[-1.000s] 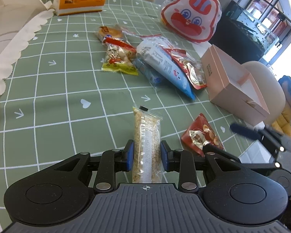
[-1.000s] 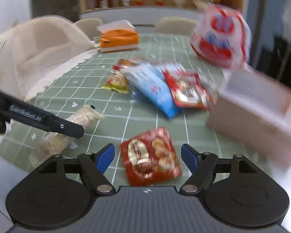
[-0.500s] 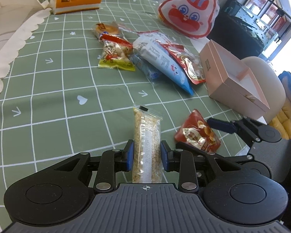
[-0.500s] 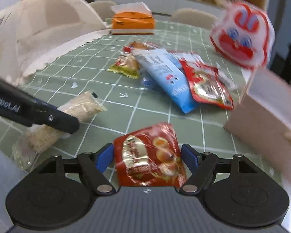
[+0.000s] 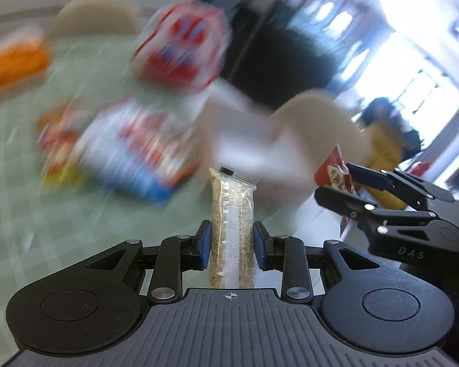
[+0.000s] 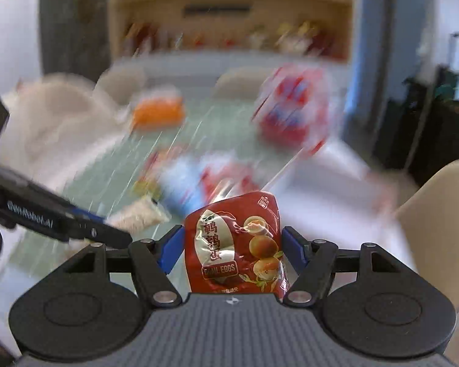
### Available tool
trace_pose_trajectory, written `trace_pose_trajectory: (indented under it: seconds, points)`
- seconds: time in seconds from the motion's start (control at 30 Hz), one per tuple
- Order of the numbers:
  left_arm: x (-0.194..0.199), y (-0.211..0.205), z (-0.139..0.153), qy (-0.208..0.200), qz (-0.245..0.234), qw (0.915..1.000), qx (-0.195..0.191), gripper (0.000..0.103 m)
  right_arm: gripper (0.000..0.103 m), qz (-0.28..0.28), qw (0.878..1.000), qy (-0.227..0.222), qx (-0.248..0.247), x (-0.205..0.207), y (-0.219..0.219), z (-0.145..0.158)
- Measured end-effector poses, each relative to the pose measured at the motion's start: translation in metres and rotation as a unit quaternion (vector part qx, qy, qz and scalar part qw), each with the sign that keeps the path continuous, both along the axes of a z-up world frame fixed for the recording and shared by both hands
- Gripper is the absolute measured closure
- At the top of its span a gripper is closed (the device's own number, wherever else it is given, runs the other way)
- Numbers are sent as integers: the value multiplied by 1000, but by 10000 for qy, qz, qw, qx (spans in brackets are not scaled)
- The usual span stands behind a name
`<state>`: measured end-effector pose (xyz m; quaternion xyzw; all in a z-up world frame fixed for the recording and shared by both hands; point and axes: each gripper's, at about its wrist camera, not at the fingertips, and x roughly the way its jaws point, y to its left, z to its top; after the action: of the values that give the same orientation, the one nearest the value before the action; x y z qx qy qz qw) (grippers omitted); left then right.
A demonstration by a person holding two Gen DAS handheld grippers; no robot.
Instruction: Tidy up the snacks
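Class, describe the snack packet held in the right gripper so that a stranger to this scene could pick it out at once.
Start at the green checked table, then come to the right gripper raised in front of it. Between its blue pads stands the red packet, printed QUAIL EGGS beside brown eggs. The clear grain packet in the left gripper is long, pale and unprinted.

Both packets have left the green checked tablecloth [image 5: 76,208]: the left gripper [image 5: 232,246] has lifted the clear crumb-filled stick pack [image 5: 232,229], while the right gripper [image 6: 232,246], its jaws just closing, now clamps the raised red foil quail-egg pouch [image 6: 235,244], seen from the left wrist at 3 o'clock.
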<state>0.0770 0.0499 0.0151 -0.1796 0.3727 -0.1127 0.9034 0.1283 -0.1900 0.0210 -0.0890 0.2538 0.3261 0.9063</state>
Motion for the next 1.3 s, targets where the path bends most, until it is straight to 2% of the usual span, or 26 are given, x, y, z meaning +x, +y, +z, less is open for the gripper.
trace_pose_trajectory:
  seconds: [0.13, 0.2, 0.3, 0.4, 0.43, 0.47, 0.53, 0.57, 0.63, 0.7, 0.83, 0.93, 1.03, 1.2, 1.27, 1.3]
  points:
    - [61, -25, 53, -858, -170, 9961, -81, 70, 33, -734, 9939, -763, 321, 25, -33, 58]
    - [93, -34, 60, -976, -210, 9944, -345, 70, 33, -1073, 9881, -1038, 380, 43, -43, 75]
    - [147, -46, 42, -810, -118, 9942, -695, 70, 32, -1539, 9818, -1017, 456, 71, -56, 83]
    - [192, -57, -1, -608, -45, 9942, -891, 70, 32, -1727, 9797, -918, 436, 91, -64, 76]
    - [207, -63, -20, -473, -156, 9959, -752, 68, 32, -1776, 9793, -896, 374, 96, -65, 72]
    - [221, -72, -40, -231, -268, 9988, -331, 68, 32, -1835, 9789, -851, 296, 102, -65, 66]
    - [232, -83, -68, 73, -308, 9986, 413, 69, 32, -1965, 9780, -687, 154, 115, -64, 53]
    - [231, -80, -76, 91, -300, 9990, 327, 69, 32, -2014, 9777, -576, 110, 118, -65, 45]
    - [224, -65, -82, 167, -223, 9993, -236, 69, 32, -1988, 9795, -300, 76, 129, -61, 26]
    - [213, -53, -76, 105, -141, 9987, -481, 69, 32, -1919, 9814, -3, -5, 144, -52, 4]
    - [161, -33, -68, -168, 10, 9998, -133, 69, 32, -1733, 9823, 700, -152, 173, -23, -42]
    - [130, -15, -75, -142, 155, 9995, -235, 69, 30, -1420, 9814, 1213, -437, 187, 5, -74]
    - [111, 2, -90, 63, 367, 9988, -323, 69, 30, -1112, 9748, 1830, -626, 195, 18, -102]
    - [90, 33, -112, 372, 860, 9951, -301, 69, 30, -1328, 9689, 2074, -233, 200, 15, -105]
    - [83, 46, -116, 418, 1098, 9927, -265, 69, 30, -1439, 9742, 1717, -261, 194, 12, -90]
    - [79, 53, -117, 423, 1193, 9917, -247, 69, 29, -1441, 9792, 1387, -345, 186, 16, -82]
